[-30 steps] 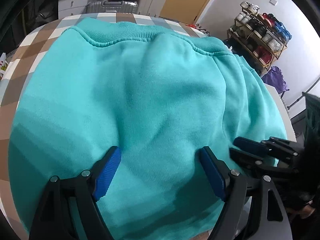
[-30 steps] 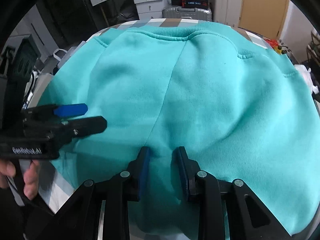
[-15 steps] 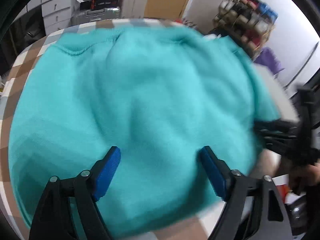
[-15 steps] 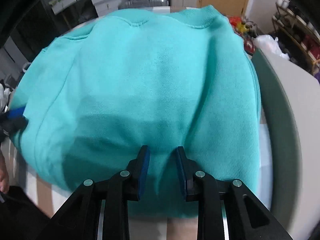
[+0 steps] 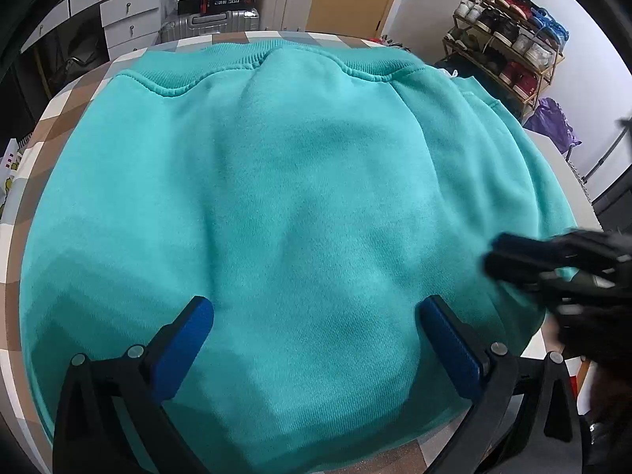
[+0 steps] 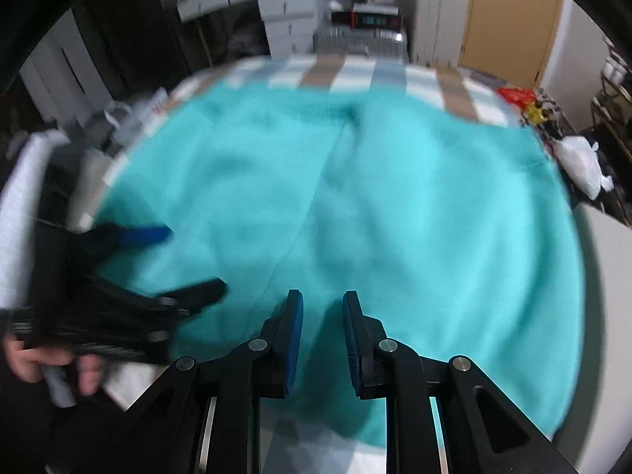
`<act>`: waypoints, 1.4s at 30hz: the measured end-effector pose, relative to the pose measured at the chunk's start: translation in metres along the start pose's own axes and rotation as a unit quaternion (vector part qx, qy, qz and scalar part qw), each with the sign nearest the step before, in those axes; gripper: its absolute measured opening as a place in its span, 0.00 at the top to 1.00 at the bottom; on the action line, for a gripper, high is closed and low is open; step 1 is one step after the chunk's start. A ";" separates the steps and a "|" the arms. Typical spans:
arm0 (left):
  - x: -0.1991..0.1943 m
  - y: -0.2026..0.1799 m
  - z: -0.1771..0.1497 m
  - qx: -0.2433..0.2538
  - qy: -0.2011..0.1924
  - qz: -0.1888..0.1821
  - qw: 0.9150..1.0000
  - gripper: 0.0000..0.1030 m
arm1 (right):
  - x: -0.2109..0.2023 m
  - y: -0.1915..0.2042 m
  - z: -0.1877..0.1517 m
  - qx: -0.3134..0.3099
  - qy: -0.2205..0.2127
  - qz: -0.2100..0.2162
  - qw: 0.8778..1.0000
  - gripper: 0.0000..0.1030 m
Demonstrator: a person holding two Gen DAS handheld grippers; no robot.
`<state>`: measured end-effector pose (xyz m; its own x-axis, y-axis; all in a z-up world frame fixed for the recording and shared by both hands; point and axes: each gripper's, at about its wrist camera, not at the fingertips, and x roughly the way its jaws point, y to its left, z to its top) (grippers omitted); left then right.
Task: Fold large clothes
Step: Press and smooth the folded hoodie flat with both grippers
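**Trainee:** Where is the garment located?

**Instructor:** The sweatshirt (image 5: 300, 213) lies spread on the checkered table (image 5: 67, 118). It covers most of the top. The ribbed band (image 5: 252, 59) sits at the far edge. The near edge reaches the near rim of the table.

**Trainee:** State of the left gripper (image 5: 316, 312)?

**Instructor:** Its fingers stand spread wide over the near part of the cloth. Nothing is pinched between them.

**Trainee:** And the right gripper (image 6: 322, 316)?

**Instructor:** Its jaws are closing, and only a narrow gap remains. The pads hang above the fabric. No fold of cloth shows between them. The right wrist view is blurred, so contact cannot be confirmed.

**Trainee:** How will the material handle?

**Instructor:** Judging by the surface, it is thick fleece: soft, limp and fairly heavy for clothing. It is not fragile or slippery. It will probably sag between two grip points and drag on the tablecloth. A single layer may separate from the one below when lifted.

**Trainee:** Where should it be gripped?

**Instructor:** Take it at an edge, not in the middle of the panel. A seam or the ribbed band gives a firmer bite. Place the two grippers well apart on the same edge. Pinch both layers together.
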<state>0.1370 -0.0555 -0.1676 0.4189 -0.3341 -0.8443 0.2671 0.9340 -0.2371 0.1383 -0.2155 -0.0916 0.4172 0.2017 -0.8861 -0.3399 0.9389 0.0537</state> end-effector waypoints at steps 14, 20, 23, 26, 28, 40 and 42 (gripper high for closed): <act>0.003 -0.001 0.006 0.009 0.023 0.010 1.000 0.01 | 0.005 -0.044 0.077 0.063 -0.089 -0.005 0.994 0.85; 0.004 0.000 0.007 0.010 0.021 0.009 1.000 0.01 | 0.086 -0.062 0.105 0.081 0.018 -0.018 0.996 0.86; 0.005 0.001 0.008 0.012 0.022 0.007 1.000 0.01 | 0.087 -0.059 0.109 0.072 0.001 -0.029 0.997 0.89; 0.004 0.001 0.007 0.011 0.022 0.006 1.000 0.01 | 0.078 -0.065 0.108 0.080 0.001 -0.010 0.997 0.89; 0.003 0.001 0.007 0.010 0.020 0.008 1.000 0.01 | 0.059 -0.078 0.110 0.084 -0.015 -0.015 0.996 0.89; 0.002 0.001 0.009 0.004 0.021 0.011 1.000 0.01 | 0.077 -0.171 0.075 0.177 -0.003 -0.077 0.981 0.84; 0.003 0.001 0.012 0.022 0.027 0.007 0.999 0.01 | 0.063 -0.168 0.075 0.194 -0.007 -0.076 0.978 0.83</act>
<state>0.1491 -0.0570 -0.1645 0.3757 -0.3130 -0.8723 0.2998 0.9317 -0.2052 0.2845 -0.3396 -0.1221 0.4508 0.0523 -0.8911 0.0706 0.9931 0.0940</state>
